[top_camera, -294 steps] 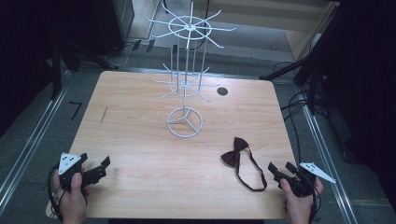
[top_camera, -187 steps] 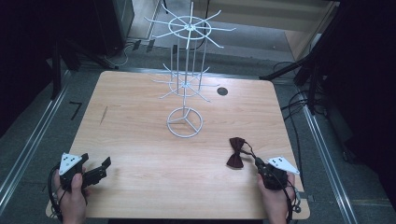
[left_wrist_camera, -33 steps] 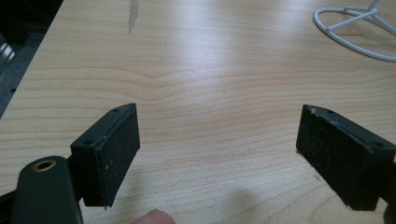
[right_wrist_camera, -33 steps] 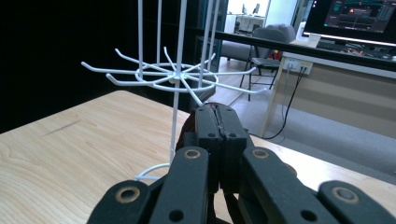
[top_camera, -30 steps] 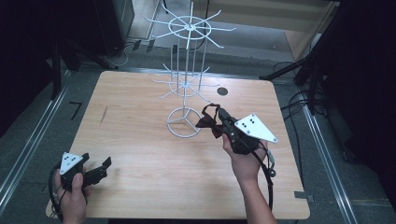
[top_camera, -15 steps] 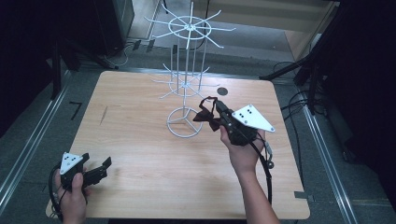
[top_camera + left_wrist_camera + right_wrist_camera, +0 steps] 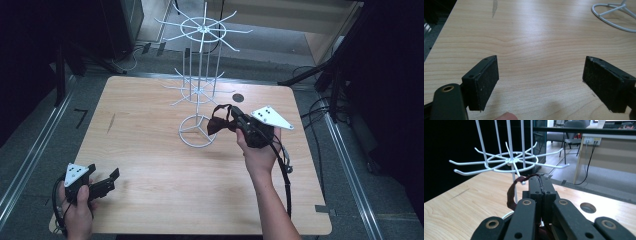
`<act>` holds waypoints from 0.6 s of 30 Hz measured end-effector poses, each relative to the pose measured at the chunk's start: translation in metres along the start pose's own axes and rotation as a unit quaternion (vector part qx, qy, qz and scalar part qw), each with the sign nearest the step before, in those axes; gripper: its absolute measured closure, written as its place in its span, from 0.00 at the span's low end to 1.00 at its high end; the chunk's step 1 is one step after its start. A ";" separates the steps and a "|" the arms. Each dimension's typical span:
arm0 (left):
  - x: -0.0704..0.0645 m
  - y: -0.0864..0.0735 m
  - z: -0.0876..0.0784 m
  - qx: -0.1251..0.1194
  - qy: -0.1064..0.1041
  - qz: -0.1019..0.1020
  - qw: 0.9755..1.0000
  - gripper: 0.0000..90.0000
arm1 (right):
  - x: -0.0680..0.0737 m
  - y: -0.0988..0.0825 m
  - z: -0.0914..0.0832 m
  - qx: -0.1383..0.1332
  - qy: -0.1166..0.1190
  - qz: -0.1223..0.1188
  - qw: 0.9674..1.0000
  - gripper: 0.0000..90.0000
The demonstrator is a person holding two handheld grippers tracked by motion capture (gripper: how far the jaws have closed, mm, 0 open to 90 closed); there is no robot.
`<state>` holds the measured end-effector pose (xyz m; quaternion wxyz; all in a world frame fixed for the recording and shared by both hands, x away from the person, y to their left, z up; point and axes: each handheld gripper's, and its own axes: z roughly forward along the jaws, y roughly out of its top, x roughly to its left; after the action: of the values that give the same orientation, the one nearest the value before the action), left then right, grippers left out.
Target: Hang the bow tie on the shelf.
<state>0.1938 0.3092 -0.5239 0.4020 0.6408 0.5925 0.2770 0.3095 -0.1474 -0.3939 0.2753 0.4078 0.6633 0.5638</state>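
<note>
Dark maroon, the bow tie (image 7: 218, 123) hangs above the table, its strap pinched in the closed jaws of the right gripper (image 7: 239, 119) beside the white wire rack (image 7: 199, 90). In the right gripper view a ball-tipped prong of the lower tier (image 7: 523, 182) sits just at the strap loop (image 7: 512, 192). Hooking it cleanly likely means keeping the loop open over that tip before letting go. The left gripper (image 7: 111, 179) rests open and empty at the wooden table's (image 7: 150, 165) near corner.

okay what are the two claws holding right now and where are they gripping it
The right claw is shut on the bow tie's strap, with the bow hanging beside the wire rack. The left claw is open and holds nothing.
</note>
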 end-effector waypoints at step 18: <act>0.000 0.000 0.000 0.001 -0.001 0.002 1.000 0.16 | 0.000 -0.021 0.034 0.033 0.008 0.037 0.999 1.00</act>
<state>0.1940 0.3090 -0.5239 0.4014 0.6424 0.5913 0.2766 0.3327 -0.1301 -0.4215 0.2351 0.4359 0.6688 0.5545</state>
